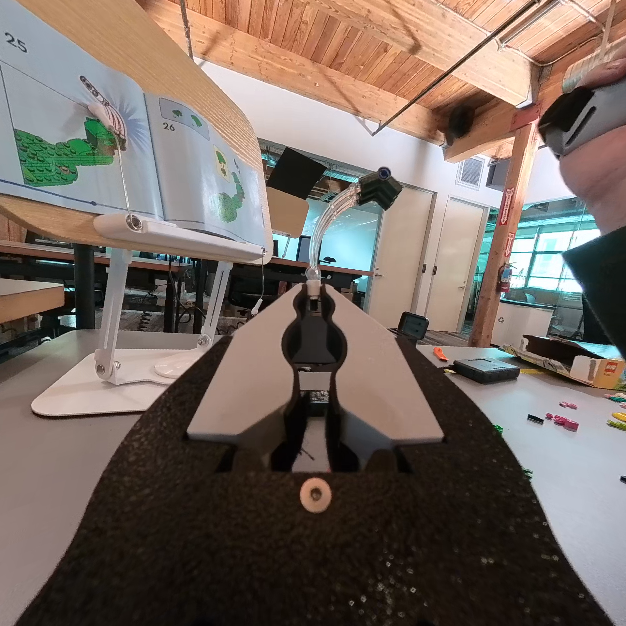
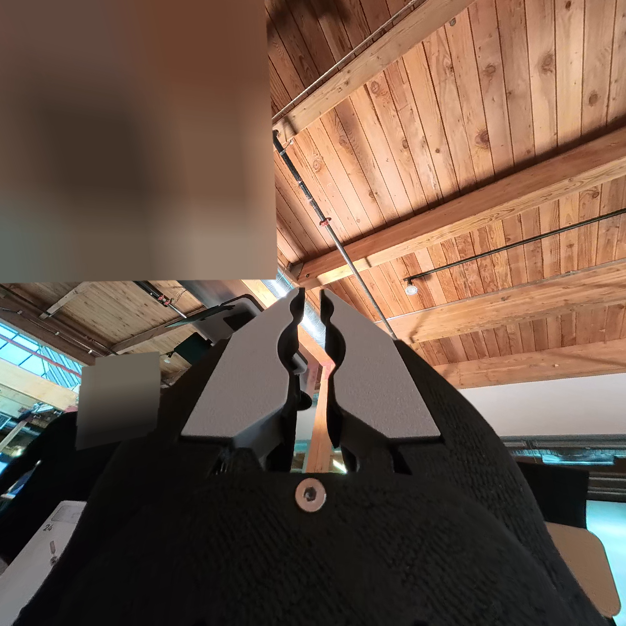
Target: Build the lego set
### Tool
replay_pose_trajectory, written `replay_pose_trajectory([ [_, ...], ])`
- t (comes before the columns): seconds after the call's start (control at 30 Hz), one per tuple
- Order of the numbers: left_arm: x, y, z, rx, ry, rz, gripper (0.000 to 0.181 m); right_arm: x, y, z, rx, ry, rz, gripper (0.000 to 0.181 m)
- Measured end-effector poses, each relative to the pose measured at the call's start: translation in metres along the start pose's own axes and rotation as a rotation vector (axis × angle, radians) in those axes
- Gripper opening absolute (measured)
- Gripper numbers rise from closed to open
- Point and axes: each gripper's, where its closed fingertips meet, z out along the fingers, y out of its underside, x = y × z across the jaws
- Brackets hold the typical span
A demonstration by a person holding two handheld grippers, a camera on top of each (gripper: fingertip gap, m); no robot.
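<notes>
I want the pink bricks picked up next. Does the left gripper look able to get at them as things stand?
Probably not yet. The left gripper is shut on the clear curved piece, so its fingers are taken. The pink bricks lie in the open on the grey table to its right, with nothing on top of them.

Timber plank ceiling (image 2: 474, 135), white walls (image 1: 305, 101).

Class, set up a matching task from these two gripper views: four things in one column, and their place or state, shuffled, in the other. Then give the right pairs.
1. left gripper
2. right gripper
3. instruction booklet
4. pink bricks

A. lying loose on the table
B. open on a white stand
C. fingers slightly apart, holding nothing, aimed at the ceiling
D. shut on a clear curved piece

Pairs: 1-D, 2-C, 3-B, 4-A
</notes>
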Motion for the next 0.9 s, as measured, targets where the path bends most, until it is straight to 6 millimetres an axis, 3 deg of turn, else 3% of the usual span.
replay_pose_trajectory([
  [0.07,-0.001,0.003,0.002,-0.012,0.01,-0.035,0.004,-0.003,0.017,0.003,-0.106,-0.029,0.022,0.002],
  [0.13,0.006,0.005,0.004,-0.017,0.118,-0.166,0.004,-0.019,0.058,0.005,-0.341,-0.168,0.078,0.003],
  [0.2,0.013,-0.001,0.004,0.016,0.257,-0.363,0.005,-0.051,0.102,-0.013,-0.601,-0.404,0.208,0.008],
  [0.27,0.013,-0.01,0.002,0.067,0.397,-0.598,0.005,-0.079,0.128,-0.043,-0.782,-0.616,0.373,0.013],
  [0.33,0.006,-0.017,0.0,0.102,0.479,-0.771,0.005,-0.098,0.137,-0.066,-0.843,-0.76,0.55,0.013],
  [0.43,0.003,-0.021,-0.003,0.121,0.532,-0.853,0.005,-0.117,0.149,-0.094,-0.96,-0.87,0.799,0.015],
  [0.53,0.013,-0.021,-0.003,0.094,0.584,-0.846,0.004,-0.138,0.172,-0.139,-1.21,-0.989,0.806,0.016],
  [0.6,0.017,-0.019,-0.003,0.073,0.604,-0.837,0.005,-0.151,0.176,-0.162,-1.321,-1.068,0.837,0.019],
  [0.8,0.023,-0.016,-0.002,0.047,0.614,-0.812,0.004,-0.162,0.182,-0.185,-1.451,-1.107,0.918,0.016],
  [0.9,0.028,-0.014,-0.001,0.026,0.621,-0.787,0.005,-0.162,0.184,-0.184,-1.443,-1.103,0.915,0.008],
])
